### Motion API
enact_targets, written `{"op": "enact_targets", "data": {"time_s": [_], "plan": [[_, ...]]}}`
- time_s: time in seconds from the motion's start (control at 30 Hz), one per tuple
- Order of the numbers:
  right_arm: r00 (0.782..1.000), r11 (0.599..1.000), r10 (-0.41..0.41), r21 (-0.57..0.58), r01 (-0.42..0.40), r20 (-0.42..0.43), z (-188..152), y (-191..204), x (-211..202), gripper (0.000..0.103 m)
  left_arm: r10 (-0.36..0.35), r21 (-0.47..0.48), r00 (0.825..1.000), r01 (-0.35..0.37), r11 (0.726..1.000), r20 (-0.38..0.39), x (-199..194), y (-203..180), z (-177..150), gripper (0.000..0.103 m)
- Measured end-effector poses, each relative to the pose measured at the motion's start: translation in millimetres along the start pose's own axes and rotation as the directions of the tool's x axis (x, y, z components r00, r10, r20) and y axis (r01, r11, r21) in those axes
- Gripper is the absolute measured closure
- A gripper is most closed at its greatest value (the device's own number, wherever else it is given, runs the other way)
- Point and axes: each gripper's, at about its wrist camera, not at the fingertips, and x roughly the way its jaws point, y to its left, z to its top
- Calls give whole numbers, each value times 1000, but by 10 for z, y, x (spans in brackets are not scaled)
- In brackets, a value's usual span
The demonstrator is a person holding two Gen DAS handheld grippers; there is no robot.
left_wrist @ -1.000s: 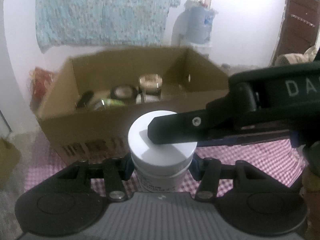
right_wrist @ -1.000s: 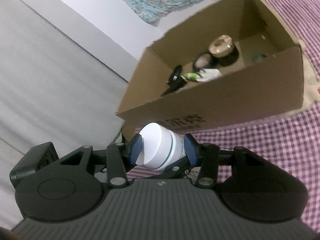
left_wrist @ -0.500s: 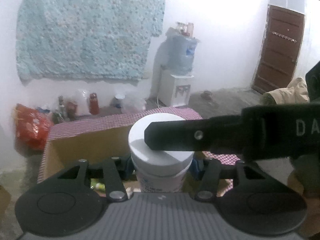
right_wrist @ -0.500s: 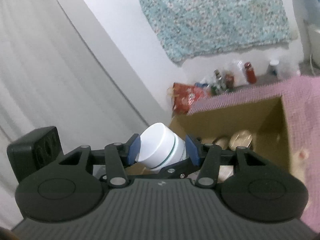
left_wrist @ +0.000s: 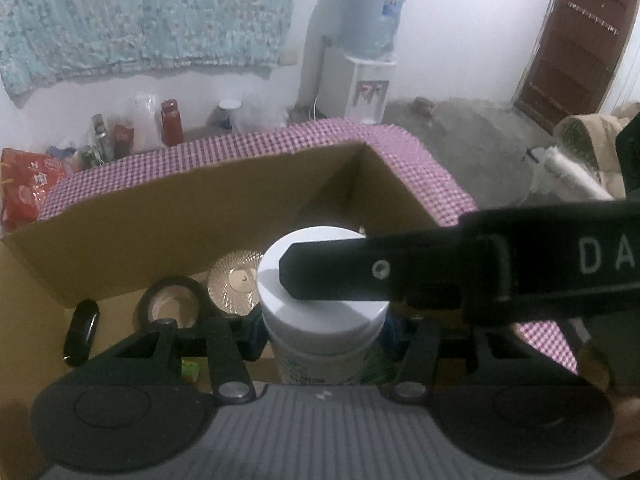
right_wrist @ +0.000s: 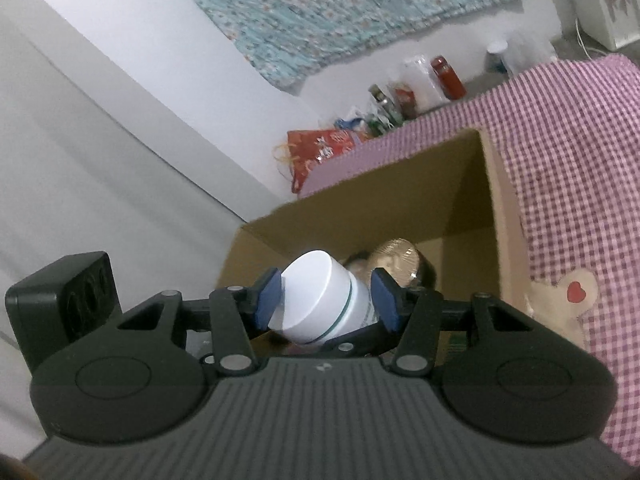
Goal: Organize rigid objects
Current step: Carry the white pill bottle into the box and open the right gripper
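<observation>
A white jar [left_wrist: 316, 316] with a white lid hangs over the open cardboard box [left_wrist: 160, 220], with my left gripper [left_wrist: 324, 334] shut on its body. My right gripper [right_wrist: 326, 300] straddles the same jar [right_wrist: 316, 304]. Its left pad touches the lid's rim and its right pad stands a sliver off the body. In the left wrist view one right finger [left_wrist: 340, 276] lies across the lid. On the box floor lie a black tape roll [left_wrist: 172, 304], a gold cut-glass lid [left_wrist: 236, 284], a black oblong thing [left_wrist: 82, 332] and a small green item [left_wrist: 190, 370].
The box [right_wrist: 460, 192] stands on a pink checked cloth [right_wrist: 560, 160]. Beyond the cloth's far edge are bottles [left_wrist: 170, 120], a red bag [left_wrist: 24, 184] and a water dispenser [left_wrist: 368, 60] against the wall. A brown door [left_wrist: 576, 40] is at far right.
Both grippers carried the jar forward, from in front of the box's near wall to above its inside. The box contents now show right below the jar.
</observation>
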Motion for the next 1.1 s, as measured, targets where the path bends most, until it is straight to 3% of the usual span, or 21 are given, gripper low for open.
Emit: {"op": "enact_targets", "data": {"time_s": [0.43, 0.6, 0.87, 0.97, 1.03, 1.1], "plan": [[998, 994, -60, -93, 60, 0, -17, 112, 92, 56, 23, 2, 999, -23, 1000, -29, 34, -114, -62, 46], [994, 990, -100, -90, 104, 49, 45, 153, 0, 54, 26, -15, 1000, -26, 1000, 9, -113, -137, -62, 31], [979, 990, -69, -110, 91, 193, -91, 374, -710, 50, 34, -20, 988, -32, 999, 149, -804, -214, -178, 12], [965, 989, -63, -114, 95, 255, -229, 479, -1021, 33, 33, -30, 977, -27, 999, 210, -1130, -214, -279, 0], [957, 990, -48, -113, 83, 286, -356, 532, -1204, 14, 45, -43, 970, -35, 998, 239, -1340, -219, -394, 0], [954, 993, -18, -107, 52, 299, -494, 566, -1330, 6, 76, -74, 968, -60, 995, 238, -1485, -206, -506, 0]]}}
